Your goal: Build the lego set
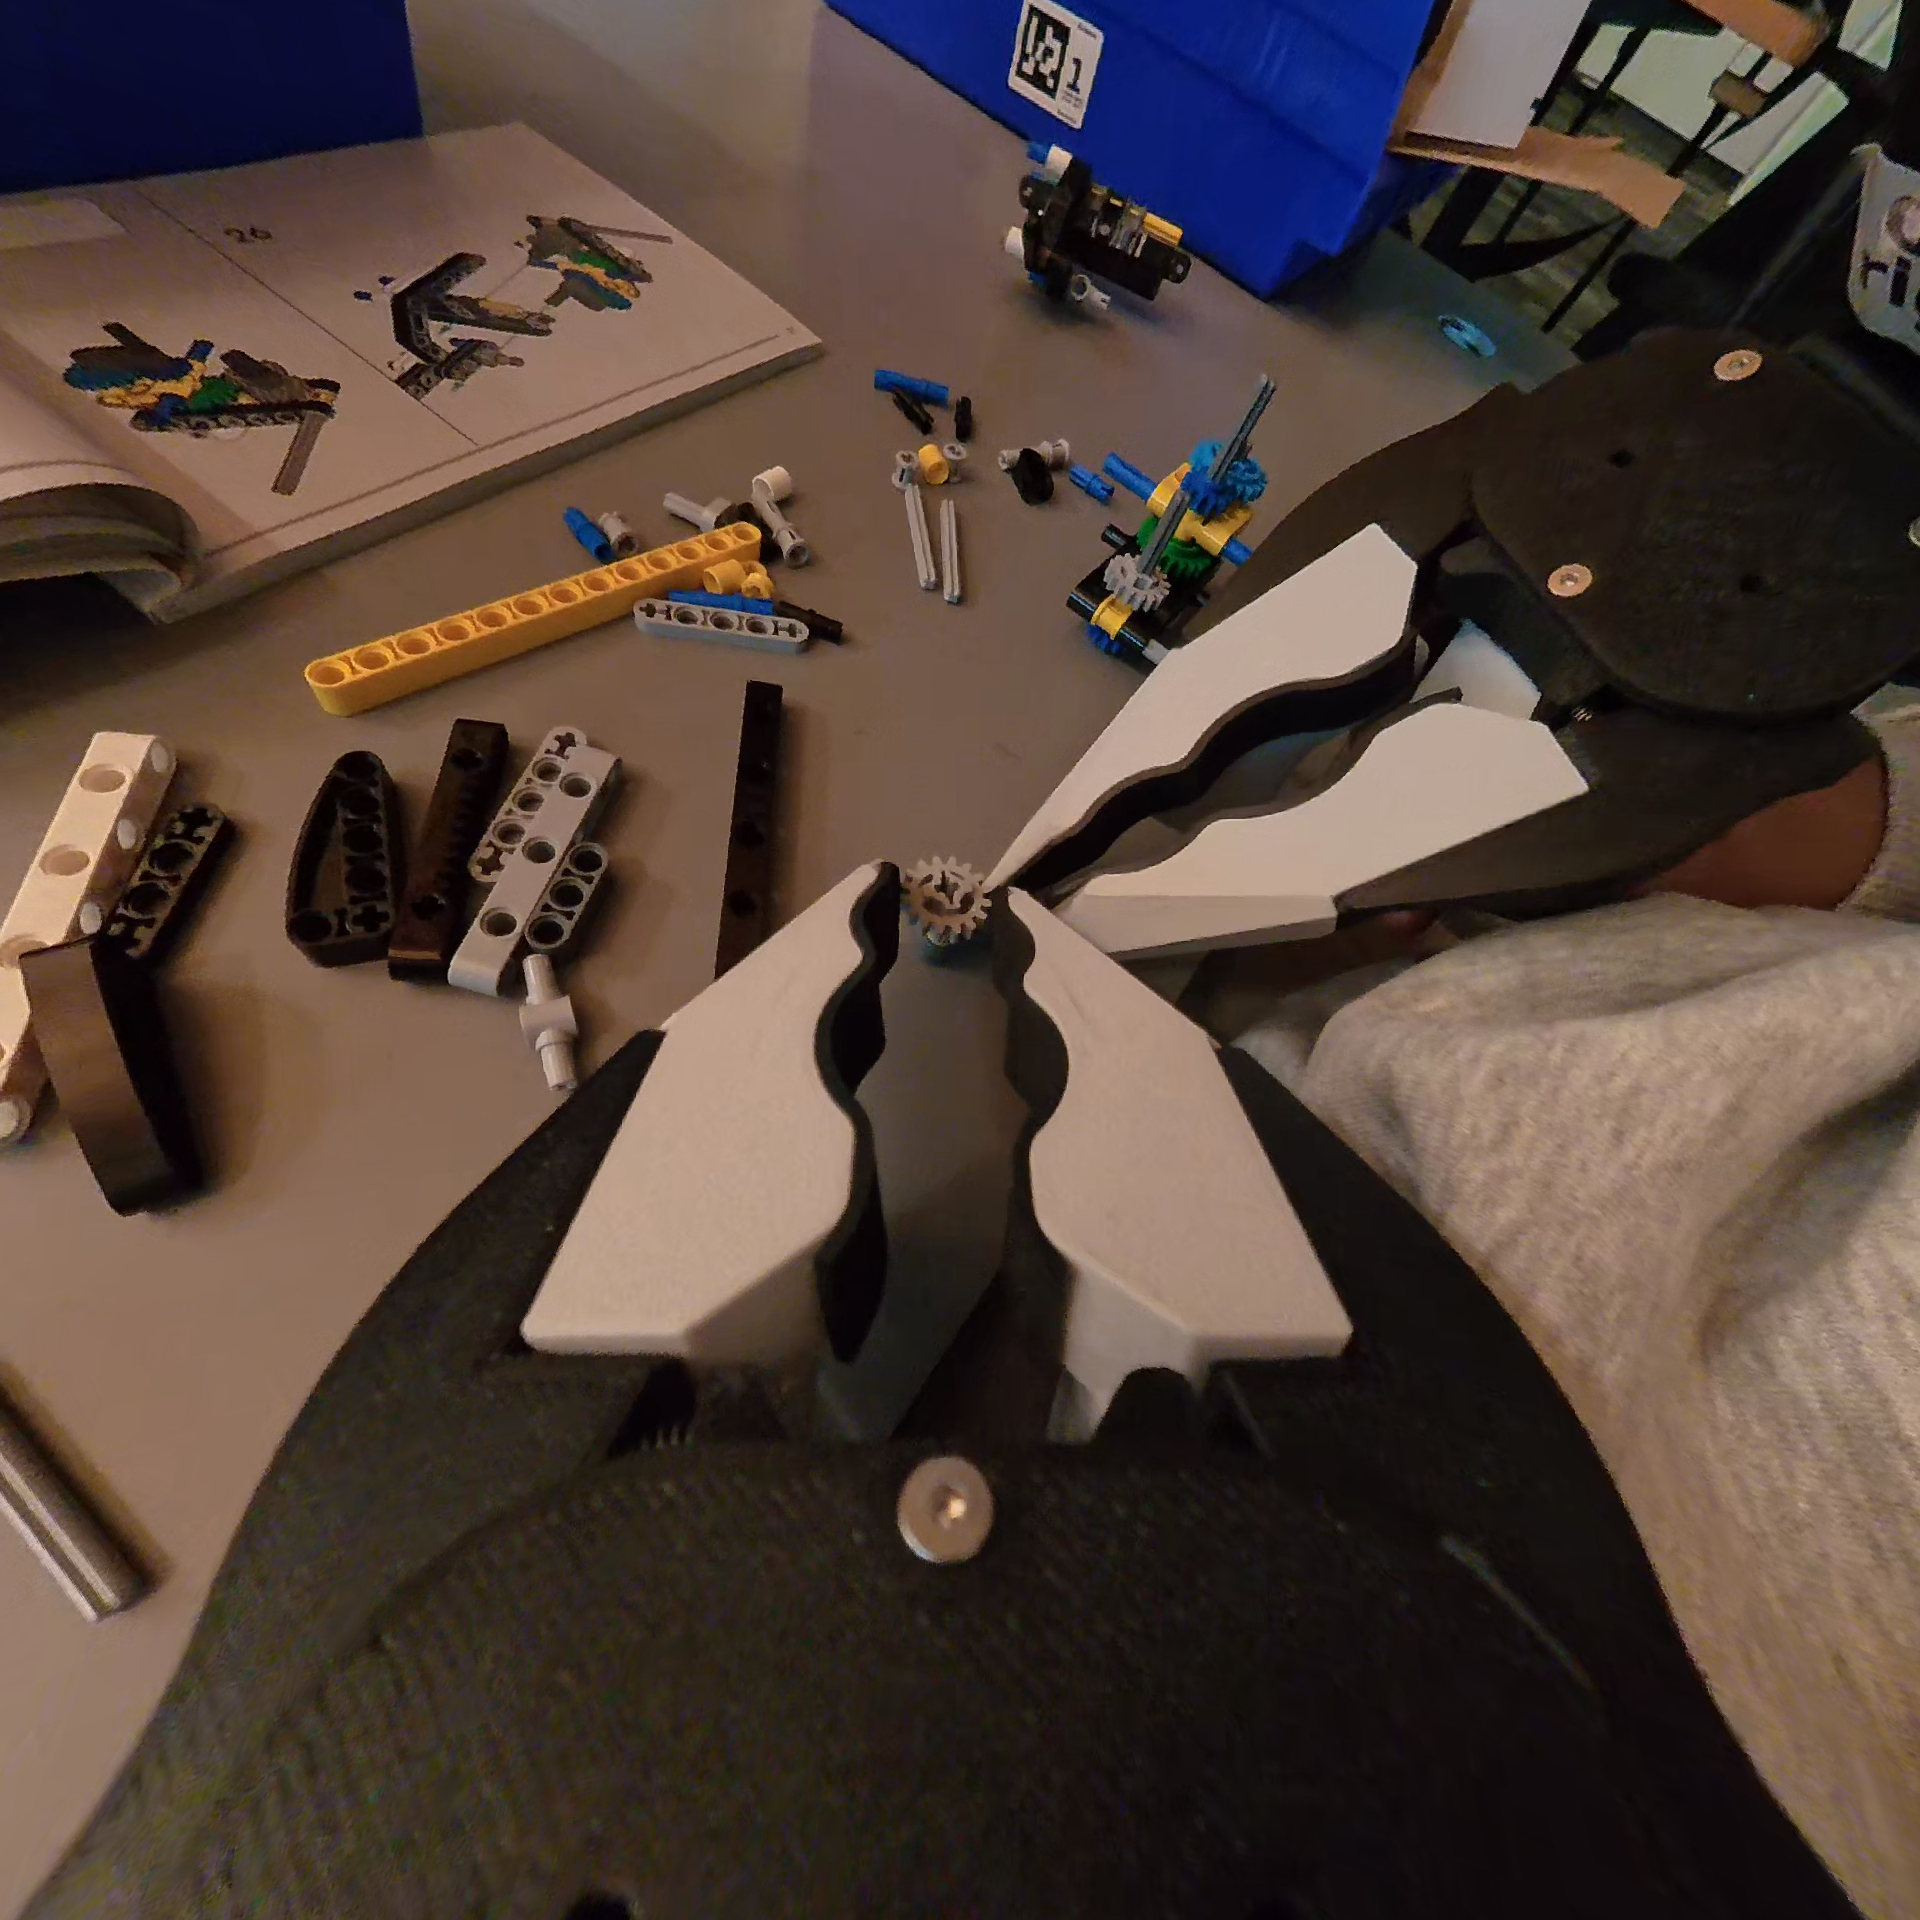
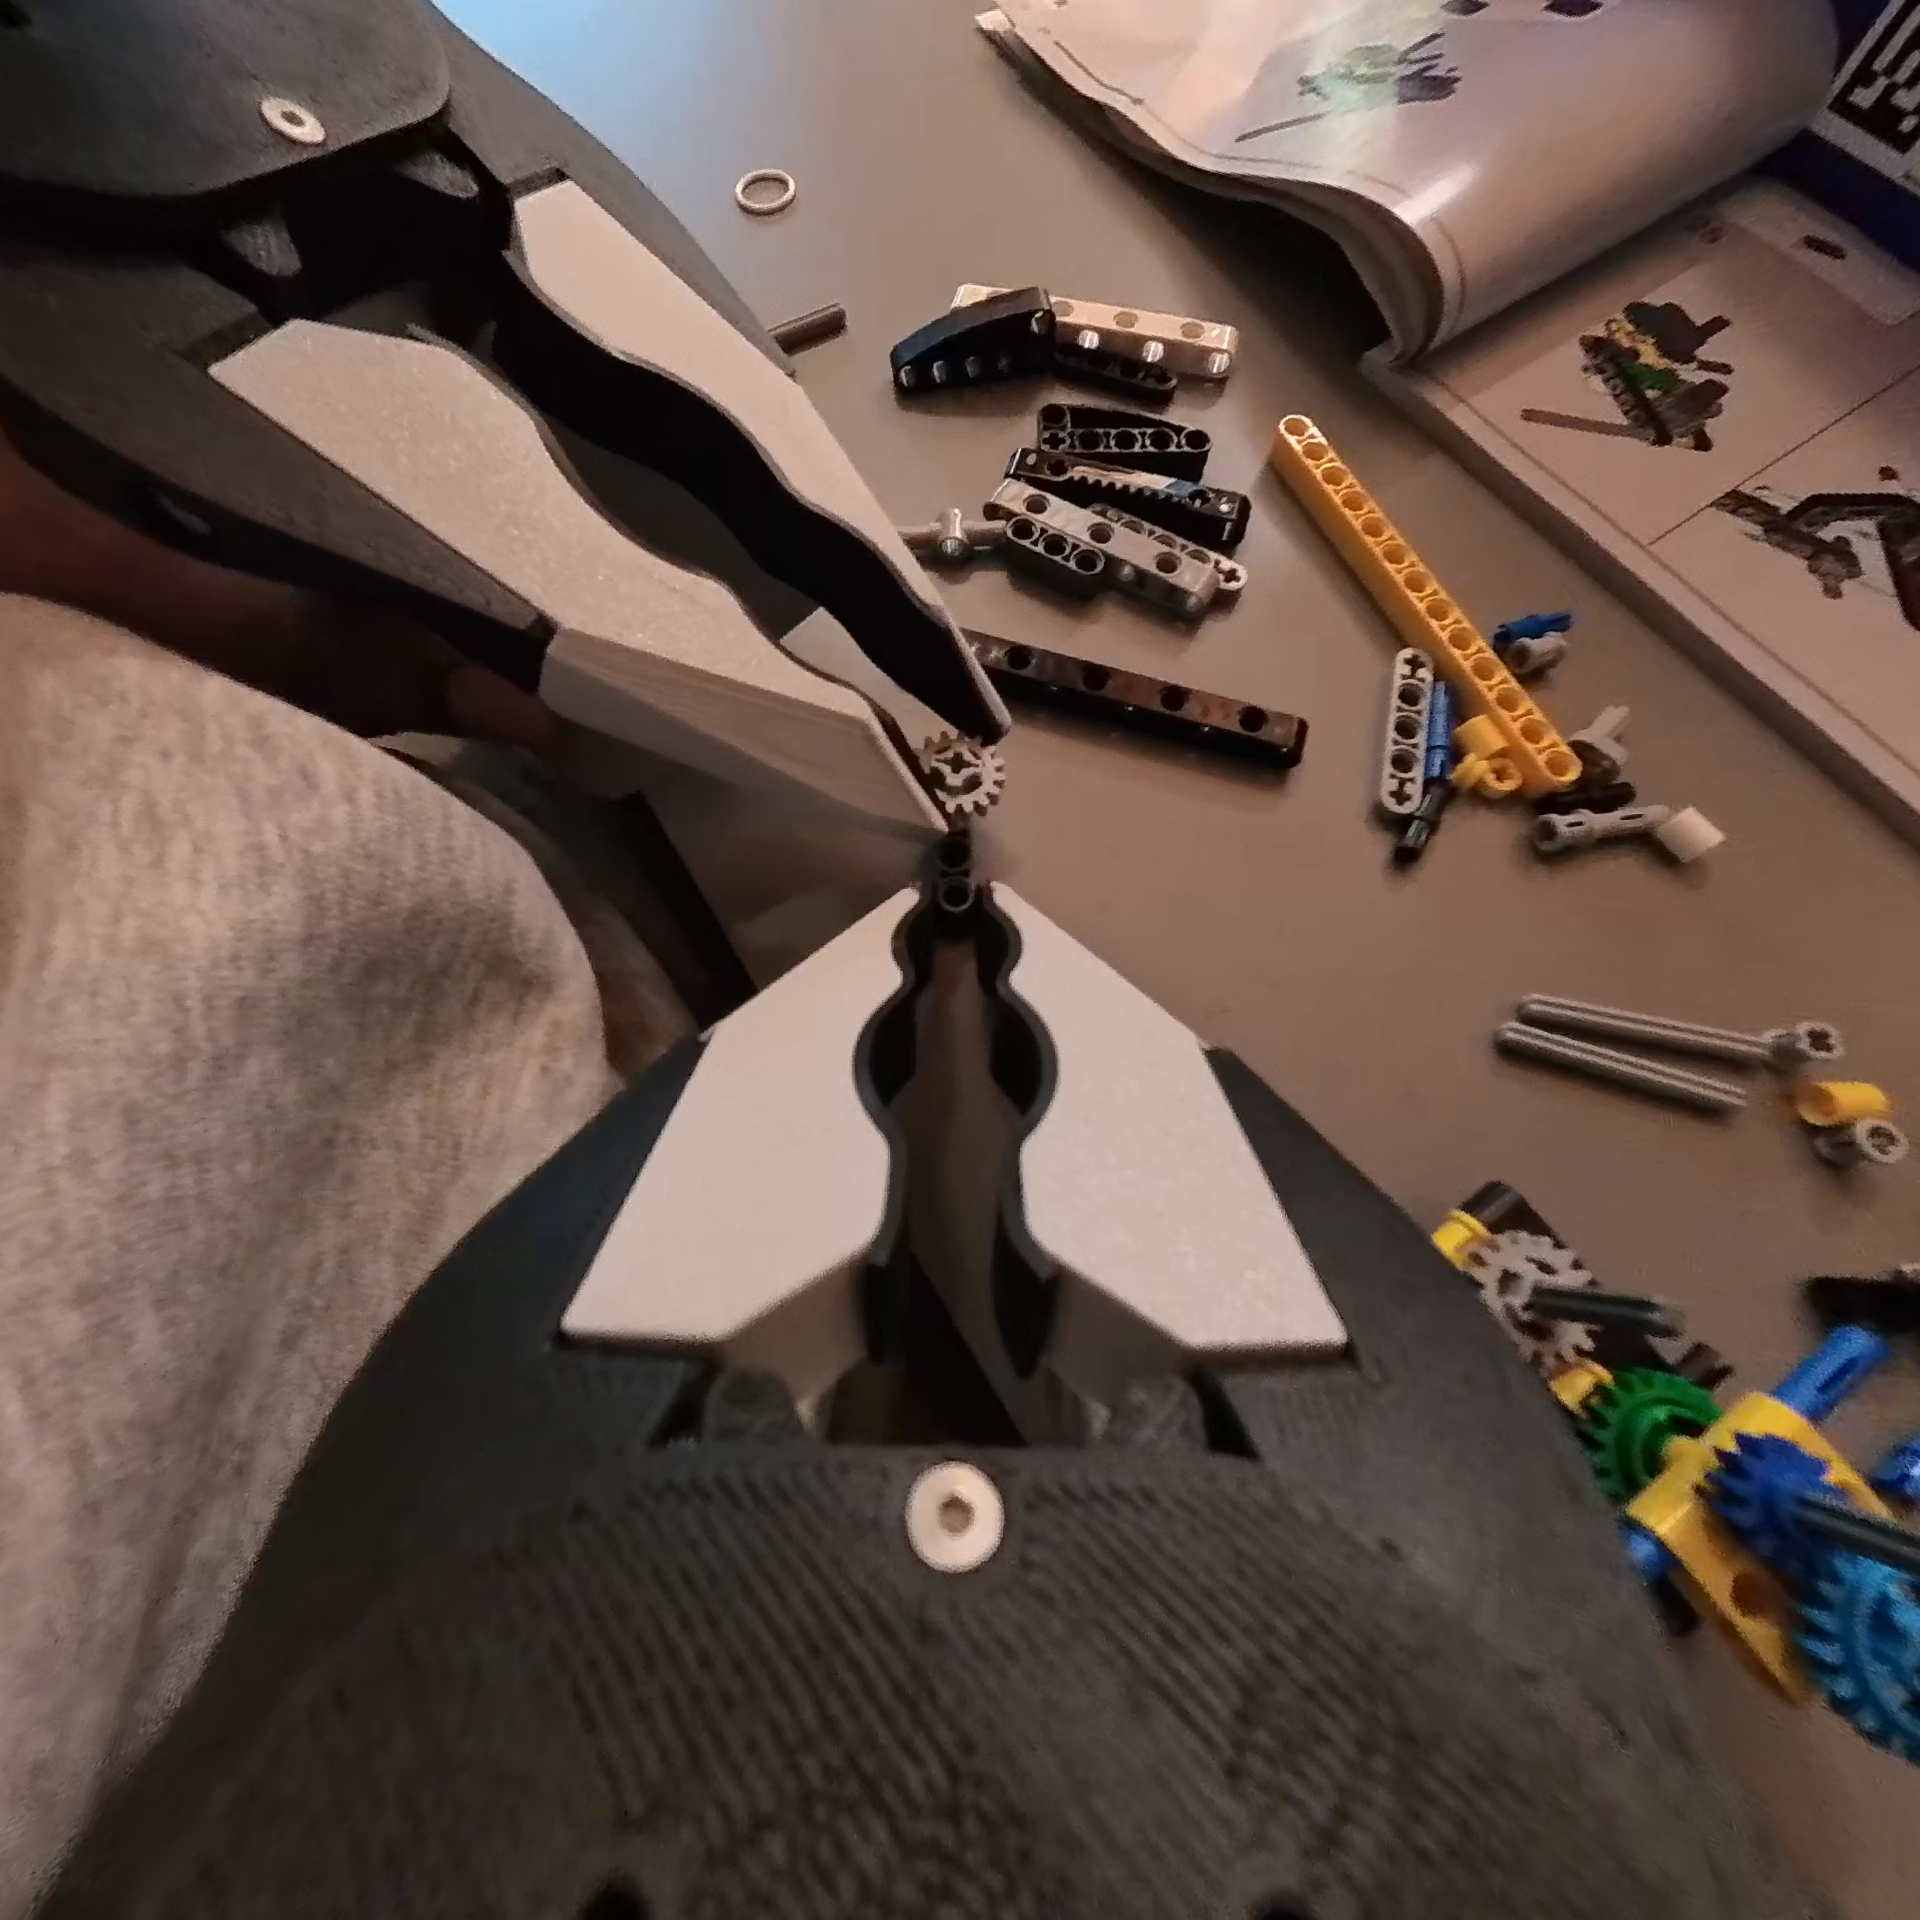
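Observation:
My left gripper [image 1: 951, 902] is shut on a small grey gear [image 1: 943, 896] and holds it above the grey table [image 1: 935, 343]. In the right wrist view the left gripper [image 2: 961, 756] comes in from the upper left with the gear [image 2: 964, 774] at its tips. My right gripper [image 2: 956, 902] is shut on a small black connector piece [image 2: 956, 878], its end just under the gear and touching or nearly touching it. In the left wrist view the right gripper [image 1: 1006, 885] meets the gear from the right; the black piece is hidden there.
On the table lie a yellow beam [image 1: 530, 613], black and grey beams [image 1: 447, 842], a long black beam [image 1: 753, 821], grey axles [image 1: 935, 540], a geared sub-assembly [image 1: 1174, 551], a black sub-assembly [image 1: 1101, 229], an open instruction booklet [image 1: 364, 343] and a blue bin [image 1: 1195, 156]. A grey sleeve [image 1: 1558, 1195] lies at right. The tips of both grippers are at nearly the same place.

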